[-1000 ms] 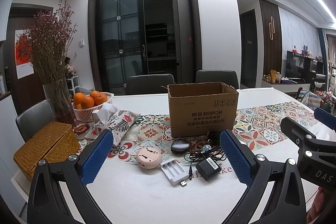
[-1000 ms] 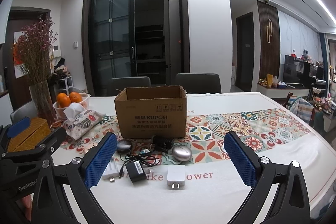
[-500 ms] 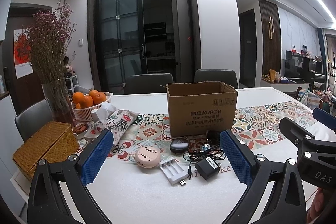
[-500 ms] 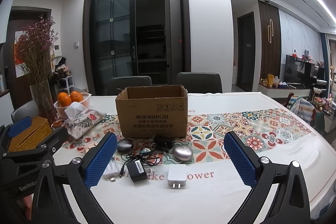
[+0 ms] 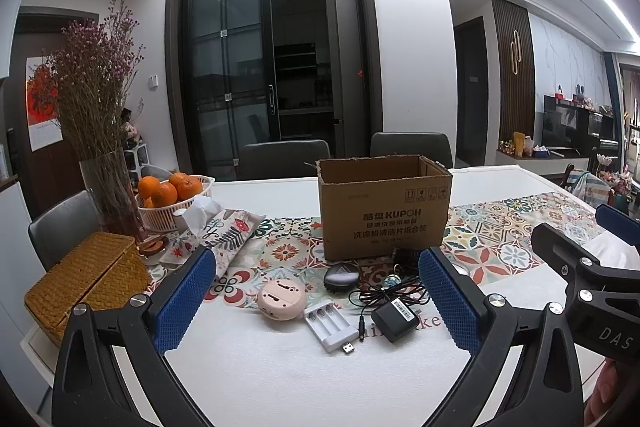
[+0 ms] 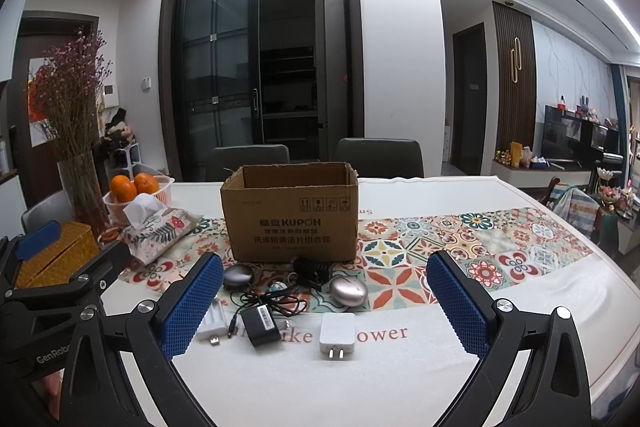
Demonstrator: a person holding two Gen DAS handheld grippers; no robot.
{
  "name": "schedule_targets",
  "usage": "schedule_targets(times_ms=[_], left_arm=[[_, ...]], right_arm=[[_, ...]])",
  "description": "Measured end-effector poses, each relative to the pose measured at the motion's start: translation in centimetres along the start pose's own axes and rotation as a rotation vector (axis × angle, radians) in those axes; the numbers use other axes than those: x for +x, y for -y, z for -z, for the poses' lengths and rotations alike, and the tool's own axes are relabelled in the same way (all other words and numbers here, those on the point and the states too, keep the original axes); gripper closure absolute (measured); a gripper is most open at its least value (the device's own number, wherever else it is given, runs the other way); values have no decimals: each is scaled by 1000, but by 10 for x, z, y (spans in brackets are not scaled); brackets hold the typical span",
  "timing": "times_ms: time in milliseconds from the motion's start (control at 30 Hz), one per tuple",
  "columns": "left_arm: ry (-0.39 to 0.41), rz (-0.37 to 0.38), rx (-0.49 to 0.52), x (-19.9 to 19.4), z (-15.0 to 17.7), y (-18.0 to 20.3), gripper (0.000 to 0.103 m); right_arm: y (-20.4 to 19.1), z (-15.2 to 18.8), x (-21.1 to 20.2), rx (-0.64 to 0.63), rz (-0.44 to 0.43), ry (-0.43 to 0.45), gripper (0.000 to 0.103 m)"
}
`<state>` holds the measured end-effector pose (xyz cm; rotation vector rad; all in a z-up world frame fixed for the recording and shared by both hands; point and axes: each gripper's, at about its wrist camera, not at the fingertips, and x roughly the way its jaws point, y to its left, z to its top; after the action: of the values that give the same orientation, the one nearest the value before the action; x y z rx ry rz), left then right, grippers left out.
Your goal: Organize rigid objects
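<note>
An open cardboard box point(image 5: 384, 207) stands mid-table; it also shows in the right wrist view point(image 6: 292, 213). In front of it lie a pink round device point(image 5: 281, 298), a white battery charger point(image 5: 330, 325), a black adapter with cable point(image 5: 394, 318), a dark oval case point(image 5: 341, 275), a silver oval object point(image 6: 348, 291) and a white plug point(image 6: 337, 335). My left gripper point(image 5: 316, 301) is open and empty, above the near table edge. My right gripper point(image 6: 324, 309) is open and empty, level with it.
A wicker box point(image 5: 86, 279), a vase of dried flowers point(image 5: 112, 195), a basket of oranges point(image 5: 172, 199) and a patterned tissue pouch point(image 5: 216, 231) stand at the left. Two chairs point(image 5: 286, 157) are behind the table. A patterned runner point(image 6: 460, 247) crosses the table.
Both views have shifted very slightly; the objects have not moved and both grippers stay open.
</note>
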<state>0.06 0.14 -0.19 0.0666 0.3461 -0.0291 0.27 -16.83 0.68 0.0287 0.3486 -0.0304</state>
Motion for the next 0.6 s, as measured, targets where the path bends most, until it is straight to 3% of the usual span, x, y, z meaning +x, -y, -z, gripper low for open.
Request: schedule_targets(times_ms=[600], left_arm=[[-4,6,2,0,1,1,0]], right_arm=[[-1,1,0,-1,-1,-3,0]])
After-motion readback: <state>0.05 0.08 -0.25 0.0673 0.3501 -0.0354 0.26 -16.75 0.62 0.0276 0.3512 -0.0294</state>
